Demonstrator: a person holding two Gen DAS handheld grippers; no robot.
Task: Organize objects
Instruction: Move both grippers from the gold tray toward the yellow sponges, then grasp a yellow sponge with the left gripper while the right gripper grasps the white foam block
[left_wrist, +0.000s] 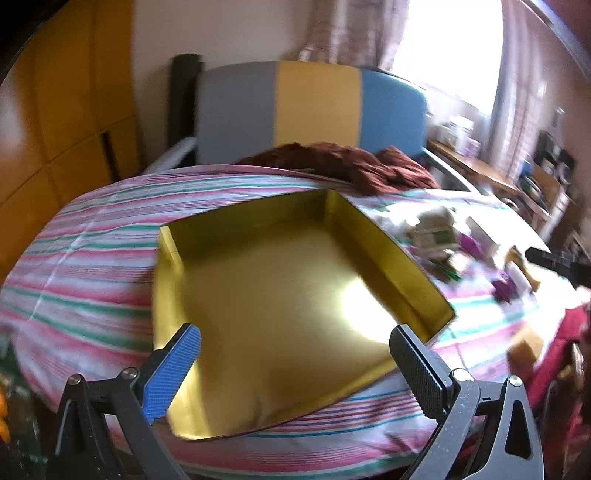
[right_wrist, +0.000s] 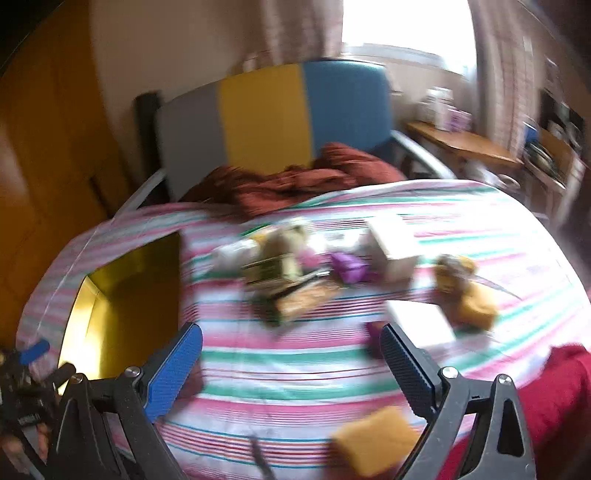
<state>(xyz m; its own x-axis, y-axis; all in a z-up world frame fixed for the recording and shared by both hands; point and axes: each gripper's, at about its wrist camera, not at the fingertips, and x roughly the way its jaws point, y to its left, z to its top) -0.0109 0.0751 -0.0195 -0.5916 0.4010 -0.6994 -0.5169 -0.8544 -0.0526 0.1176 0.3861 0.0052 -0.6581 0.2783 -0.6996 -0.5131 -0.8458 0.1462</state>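
Observation:
An empty gold box (left_wrist: 273, 295) lies open on the striped bedspread (left_wrist: 81, 258). My left gripper (left_wrist: 295, 347) is open and empty, just above the box's near edge. In the right wrist view the gold box (right_wrist: 122, 295) shows at the left. My right gripper (right_wrist: 291, 347) is open and empty above the spread. Ahead of it lies a blurred heap of small packets: a green-labelled carton (right_wrist: 273, 269), a purple packet (right_wrist: 349, 267), a white box (right_wrist: 393, 251), a yellow-brown block (right_wrist: 474, 306). Another yellow block (right_wrist: 376, 439) lies close below its right finger (right_wrist: 406, 369).
A brown blanket (left_wrist: 351, 162) is bunched at the grey, yellow and blue headboard (left_wrist: 317, 107). The same heap of packets (left_wrist: 436, 232) shows right of the box. A wooden side table (right_wrist: 461, 144) stands at the right, a wardrobe (left_wrist: 55, 129) at the left. Red cloth (right_wrist: 561, 398) lies at the near right.

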